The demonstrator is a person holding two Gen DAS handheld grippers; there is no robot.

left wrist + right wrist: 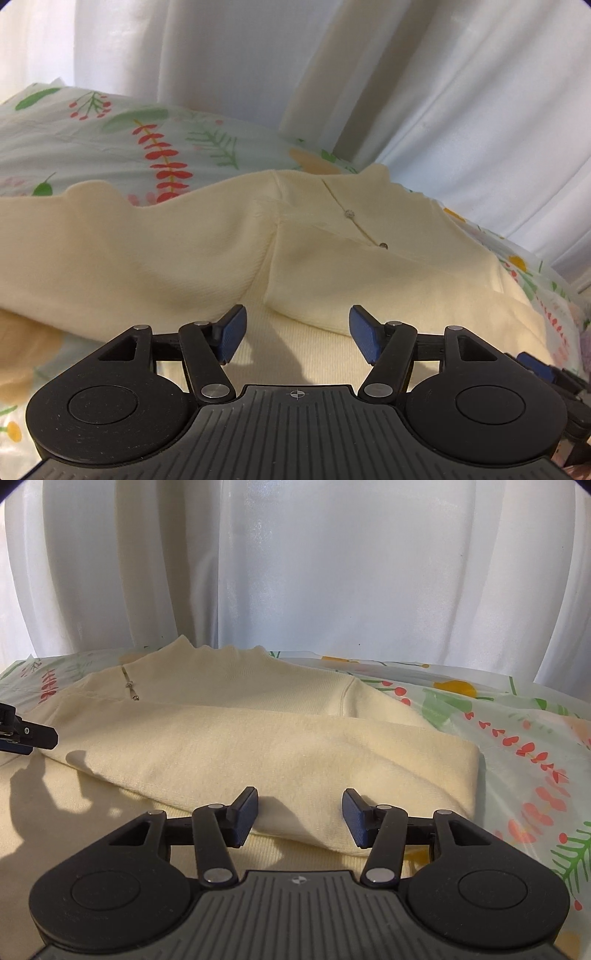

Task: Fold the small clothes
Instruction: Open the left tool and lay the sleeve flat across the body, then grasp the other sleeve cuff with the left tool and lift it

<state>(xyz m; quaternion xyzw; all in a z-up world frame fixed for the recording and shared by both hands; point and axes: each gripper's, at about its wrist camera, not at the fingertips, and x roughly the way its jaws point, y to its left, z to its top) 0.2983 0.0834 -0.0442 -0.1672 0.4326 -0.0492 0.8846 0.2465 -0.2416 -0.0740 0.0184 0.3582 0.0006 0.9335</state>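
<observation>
My two wrist views sit low and close over the cream knitted sweater (147, 258), facing the white curtain (332, 572), both sharing them

Just ahead of your left claw's matt black plastic body (297, 328) lies the cream, fine-ribbed knit sweater (147, 258), soft and dull, with two small shiny metal snaps (348, 212) further ahead. Its blue finger pads (232, 336) look finely textured and rubbery, and the pivot pins are polished metal. Ahead of your right claw (300, 818) the same knit shows a faint fuzzy nap. Right of it, the floral-printed bedsheet (517, 738) is smooth cloth with a slight sheen. Beyond hangs a white, sheer curtain (332, 572).
</observation>
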